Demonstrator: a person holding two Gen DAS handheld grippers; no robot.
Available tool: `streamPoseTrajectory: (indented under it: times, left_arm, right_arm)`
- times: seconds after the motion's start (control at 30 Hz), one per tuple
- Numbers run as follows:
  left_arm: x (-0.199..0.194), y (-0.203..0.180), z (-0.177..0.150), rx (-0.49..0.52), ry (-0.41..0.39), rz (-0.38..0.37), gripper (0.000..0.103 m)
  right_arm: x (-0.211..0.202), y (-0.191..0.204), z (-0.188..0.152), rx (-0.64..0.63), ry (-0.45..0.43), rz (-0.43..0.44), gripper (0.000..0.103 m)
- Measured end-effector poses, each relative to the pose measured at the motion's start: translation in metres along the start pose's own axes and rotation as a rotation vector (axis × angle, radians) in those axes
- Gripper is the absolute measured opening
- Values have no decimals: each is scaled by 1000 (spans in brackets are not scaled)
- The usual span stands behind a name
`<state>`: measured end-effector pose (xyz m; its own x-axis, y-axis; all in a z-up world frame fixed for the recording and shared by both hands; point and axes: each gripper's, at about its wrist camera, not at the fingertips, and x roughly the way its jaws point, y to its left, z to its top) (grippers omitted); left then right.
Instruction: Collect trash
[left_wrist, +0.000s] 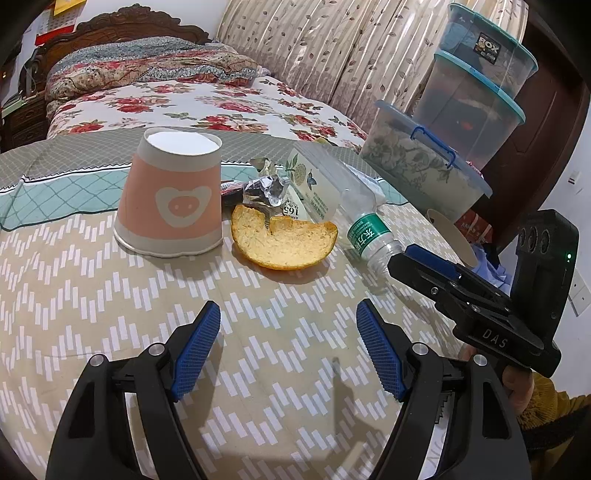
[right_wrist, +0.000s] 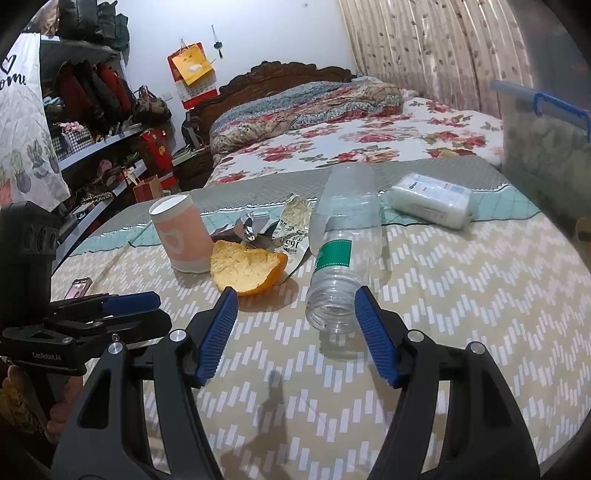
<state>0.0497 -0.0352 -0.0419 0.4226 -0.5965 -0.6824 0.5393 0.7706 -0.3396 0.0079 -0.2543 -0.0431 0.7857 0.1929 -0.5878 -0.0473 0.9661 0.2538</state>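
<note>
The left hand-held gripper (left_wrist: 288, 347) is hovering over the patterned table (left_wrist: 110, 295) with its blue fingers standing wide apart and holding nothing. Ahead of it an upside-down paper cup (left_wrist: 171, 199), pink with a pale heart-shaped pig face, is standing on its rim. Just right of the cup an orange peel (left_wrist: 282, 242) is lying with its pale inside facing up. Behind the peel, crumpled foil (left_wrist: 266, 190) and a wrapper (left_wrist: 290, 210) printed "165" are lying together, touching the peel. Right of the peel a clear bottle (left_wrist: 365, 229) is lying on its side, its green label carrying Chinese characters too small to read surely.

The right hand-held gripper (right_wrist: 295, 332) is also standing spread, and the bottle's (right_wrist: 338, 258) open neck is pointing in between its fingertips, close to the right pad (right_wrist: 373, 332) but not clamped. Beyond the bottle a tissue pack (right_wrist: 432, 205) is lying near the table's far edge. In the left view, the right gripper's body is showing "DAS"; in the right view, the left one's body is reading "GenRobot.AI". Stacked bins (left_wrist: 469, 107) right of the bottle are bearing a "BOX" sticker.
</note>
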Motion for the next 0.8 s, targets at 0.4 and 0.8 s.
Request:
streamPoseTrajectory:
  times: [0.4, 0.8]
  left_arm:
    - [0, 1, 0, -1, 0, -1, 72]
    - [-1, 2, 0, -13, 3, -8, 72]
  right_arm:
    - [1, -1, -1, 7, 3, 0, 67]
    - [1, -2, -2, 8, 4, -1, 67]
